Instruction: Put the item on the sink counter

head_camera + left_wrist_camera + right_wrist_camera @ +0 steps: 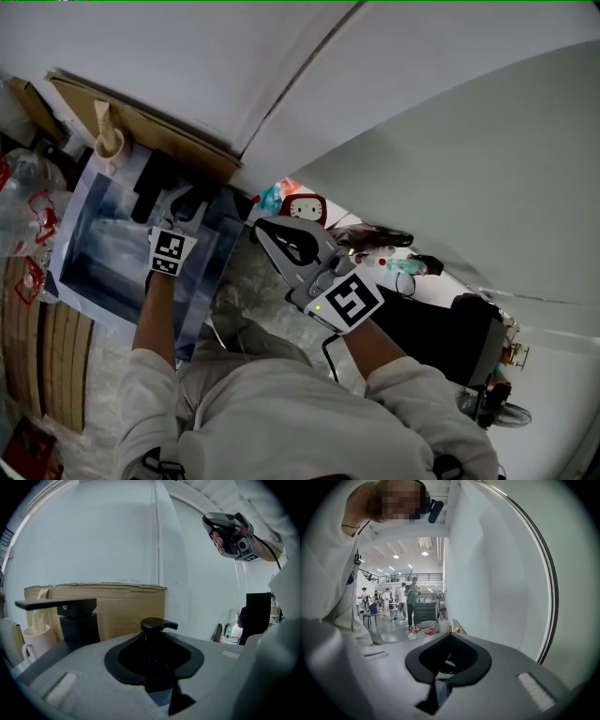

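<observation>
Two grippers are in play; only the left gripper (pixel 154 660) carries the work. Its jaws stand at a narrow gap with the pump bottle (pixel 157 626) between them. The dark body merges with the jaws, so whether the pads bear on it cannot be made out. The right gripper (pixel 447 660) is empty, jaws drawn together, and is held up and well apart from the work.

Location: the head view puts the left gripper at the far edge of the sink (pixel 94 253), over the counter (pixel 129 167). In the left gripper view the bottle is near the black faucet (pixel 75 620), with a pale mug (pixel 35 641) and a cardboard sheet (pixel 126 611) beyond.

Step in hand, by judgement: set-down and release on the counter. The bottle's base is hidden, so contact with the counter is unconfirmed.

Next move calls for a check that the base rests flat. Then the jaws spread evenly, followed by a straight withdrawal that does not brush the pump head.

Attitude: the bottle is upright, long axis vertical. Its spout points right in the left gripper view, away from the faucet.
</observation>
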`<action>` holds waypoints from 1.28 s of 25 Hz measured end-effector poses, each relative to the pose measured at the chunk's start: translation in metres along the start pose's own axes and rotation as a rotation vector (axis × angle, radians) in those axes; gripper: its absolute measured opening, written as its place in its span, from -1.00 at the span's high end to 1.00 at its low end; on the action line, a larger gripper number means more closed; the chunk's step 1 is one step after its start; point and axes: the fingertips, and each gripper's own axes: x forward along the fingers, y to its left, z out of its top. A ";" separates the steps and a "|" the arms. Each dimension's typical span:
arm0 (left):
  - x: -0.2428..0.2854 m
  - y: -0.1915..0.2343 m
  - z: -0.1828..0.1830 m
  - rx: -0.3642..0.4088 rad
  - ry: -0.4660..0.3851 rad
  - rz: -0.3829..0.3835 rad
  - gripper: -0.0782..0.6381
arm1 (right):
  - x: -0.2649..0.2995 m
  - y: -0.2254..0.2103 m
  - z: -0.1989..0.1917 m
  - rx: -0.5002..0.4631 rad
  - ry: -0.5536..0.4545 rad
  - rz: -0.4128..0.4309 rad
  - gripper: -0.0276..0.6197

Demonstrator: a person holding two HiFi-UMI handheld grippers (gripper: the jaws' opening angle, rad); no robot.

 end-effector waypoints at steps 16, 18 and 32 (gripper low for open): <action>-0.001 -0.002 0.001 -0.015 0.022 0.006 0.04 | -0.002 0.006 0.006 -0.003 -0.011 0.007 0.90; -0.001 -0.003 0.000 -0.011 0.027 0.003 0.02 | -0.002 0.005 0.006 -0.002 -0.012 0.005 0.90; -0.021 -0.009 0.013 -0.004 0.023 0.012 0.01 | -0.009 0.017 0.018 -0.006 -0.039 0.001 0.90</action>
